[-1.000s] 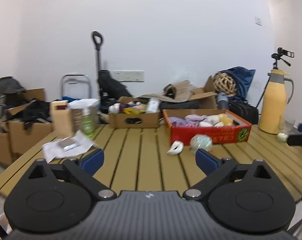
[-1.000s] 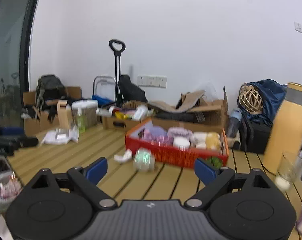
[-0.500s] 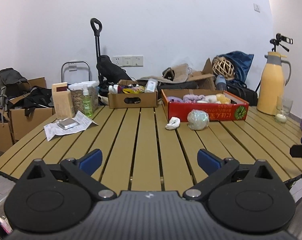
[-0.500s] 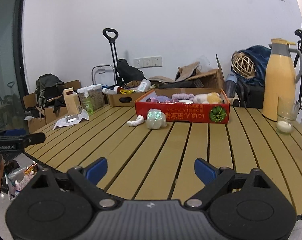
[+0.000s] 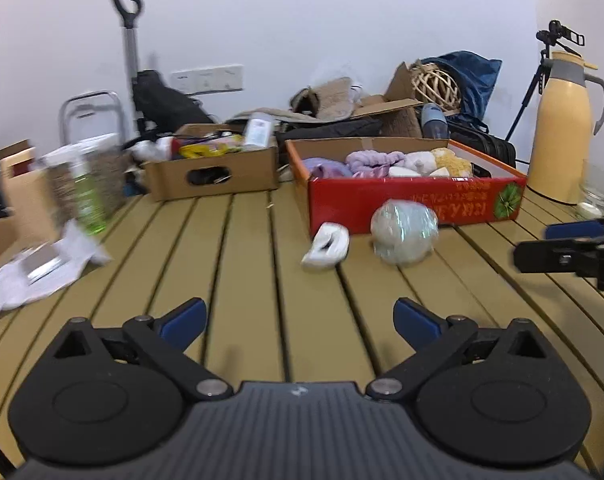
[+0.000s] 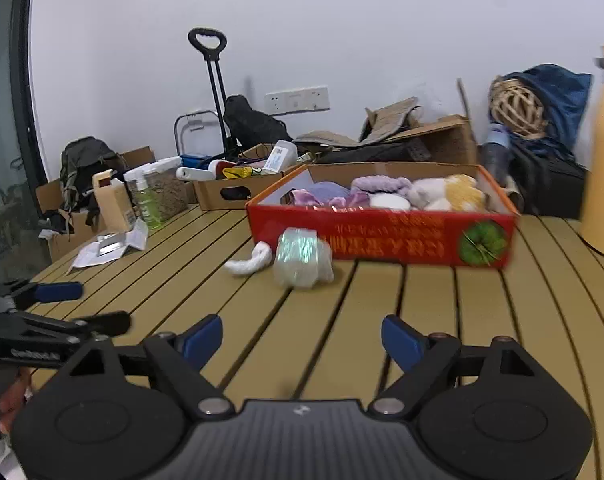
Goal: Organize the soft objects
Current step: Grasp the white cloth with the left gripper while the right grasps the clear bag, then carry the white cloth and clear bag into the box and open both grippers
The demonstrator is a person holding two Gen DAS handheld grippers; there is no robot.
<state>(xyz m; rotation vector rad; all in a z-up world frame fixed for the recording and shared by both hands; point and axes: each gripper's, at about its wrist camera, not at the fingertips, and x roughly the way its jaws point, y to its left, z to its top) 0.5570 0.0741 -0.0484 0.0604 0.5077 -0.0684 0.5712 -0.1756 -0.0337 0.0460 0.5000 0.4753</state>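
Observation:
A red cardboard box (image 5: 414, 200) (image 6: 382, 236) holds several soft items in purple, white and yellow. In front of it on the slatted wooden table lie a white rolled soft item (image 5: 326, 246) (image 6: 248, 262) and a pale green bundle in clear wrap (image 5: 404, 230) (image 6: 302, 258). My left gripper (image 5: 298, 320) is open and empty, above the table short of both items. My right gripper (image 6: 302, 338) is open and empty, also short of them. The right gripper also shows at the right edge of the left wrist view (image 5: 574, 248), and the left gripper at the left edge of the right wrist view (image 6: 46, 312).
A brown cardboard box (image 5: 214, 172) of bottles and packets stands left of the red box. A green spray bottle (image 5: 88, 200), a carton and papers (image 5: 42, 268) lie at the left. A yellow thermos (image 5: 562, 136) and a glass (image 5: 598, 192) stand at the right.
Both grippers have moved forward over the table toward the two loose items, which now look larger. Both stay open and empty.

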